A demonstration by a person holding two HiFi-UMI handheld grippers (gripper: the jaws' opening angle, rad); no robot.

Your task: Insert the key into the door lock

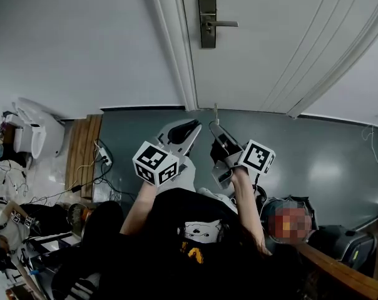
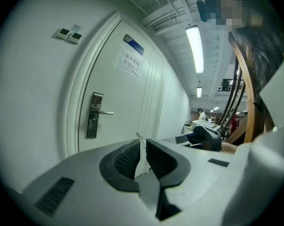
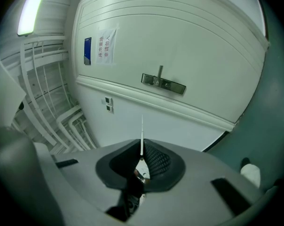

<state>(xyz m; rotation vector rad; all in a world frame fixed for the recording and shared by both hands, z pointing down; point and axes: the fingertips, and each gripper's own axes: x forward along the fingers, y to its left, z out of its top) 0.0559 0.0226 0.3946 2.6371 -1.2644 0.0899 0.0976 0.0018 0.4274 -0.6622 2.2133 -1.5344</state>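
Note:
The white door (image 1: pixel 270 49) carries a metal lock plate with a lever handle (image 1: pixel 207 20), also seen as the lock plate (image 2: pixel 94 115) and the lock plate (image 3: pixel 163 83). My right gripper (image 1: pixel 216 130) is shut on a thin metal key (image 1: pixel 216 112), held well short of the door. In the right gripper view the key (image 3: pixel 142 133) sticks out past the right gripper (image 3: pixel 142 150) toward the wall below the lock. My left gripper (image 1: pixel 184 132) hovers beside it, the left gripper (image 2: pixel 141 150) shut with only a pale sliver between its pads.
A paper notice (image 2: pixel 130 62) hangs on the door. Wooden boards (image 1: pixel 82 155), a power strip (image 1: pixel 104 155), a white appliance (image 1: pixel 32 130) and tangled cables crowd the floor at left. A wooden rail (image 1: pixel 339 270) sits at bottom right. The floor (image 1: pixel 314 161) is grey-green.

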